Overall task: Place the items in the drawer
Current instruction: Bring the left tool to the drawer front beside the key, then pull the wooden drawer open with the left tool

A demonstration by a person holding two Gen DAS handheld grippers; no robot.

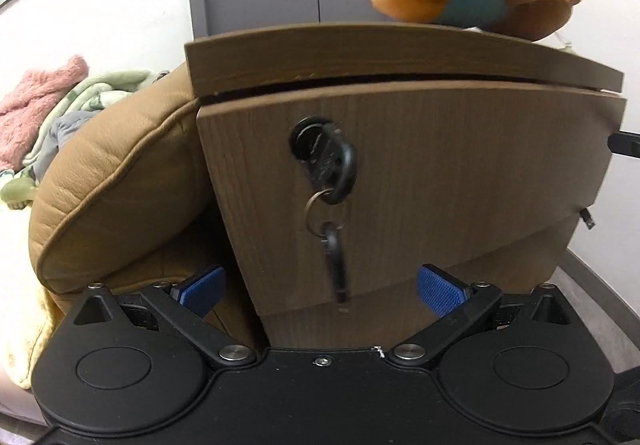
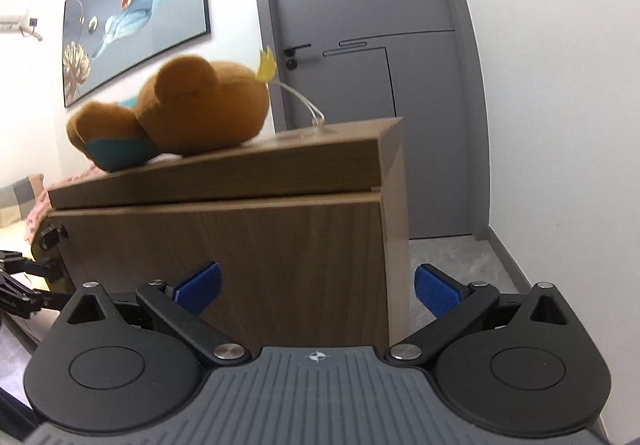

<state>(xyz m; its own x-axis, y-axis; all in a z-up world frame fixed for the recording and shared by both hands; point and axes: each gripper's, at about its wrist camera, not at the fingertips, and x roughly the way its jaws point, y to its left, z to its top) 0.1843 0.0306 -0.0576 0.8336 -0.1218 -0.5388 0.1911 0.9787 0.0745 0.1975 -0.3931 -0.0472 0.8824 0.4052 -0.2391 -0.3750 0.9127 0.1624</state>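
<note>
My left gripper (image 1: 322, 287) faces the brown wooden drawer front (image 1: 420, 173), its 2 blue pads (image 1: 438, 289) spread wide with nothing between them. A black key (image 1: 330, 161) sits in the drawer's lock, and a metal ring (image 1: 320, 211) hangs a second key (image 1: 336, 265) down between my fingers. The drawer stands shut under the cabinet top (image 1: 360, 49).

My right gripper (image 2: 318, 287) is likewise spread and empty, pointed at the cabinet's right corner (image 2: 384, 245). The brown plush toy (image 2: 176, 113) in a teal band lies on its side on the cabinet top, a yellow tag (image 2: 266, 67) on a clear plastic loop at its head.

A tan leather cushion (image 1: 116, 189) presses against the cabinet's left side, with pink and green fabrics (image 1: 48, 101) piled behind it. A grey door (image 2: 360, 45) with a black handle (image 2: 296, 47) stands behind the cabinet, a framed picture (image 2: 136, 13) hangs on the wall, and an air conditioner (image 2: 16, 21) is mounted high up. I can read no writing.
</note>
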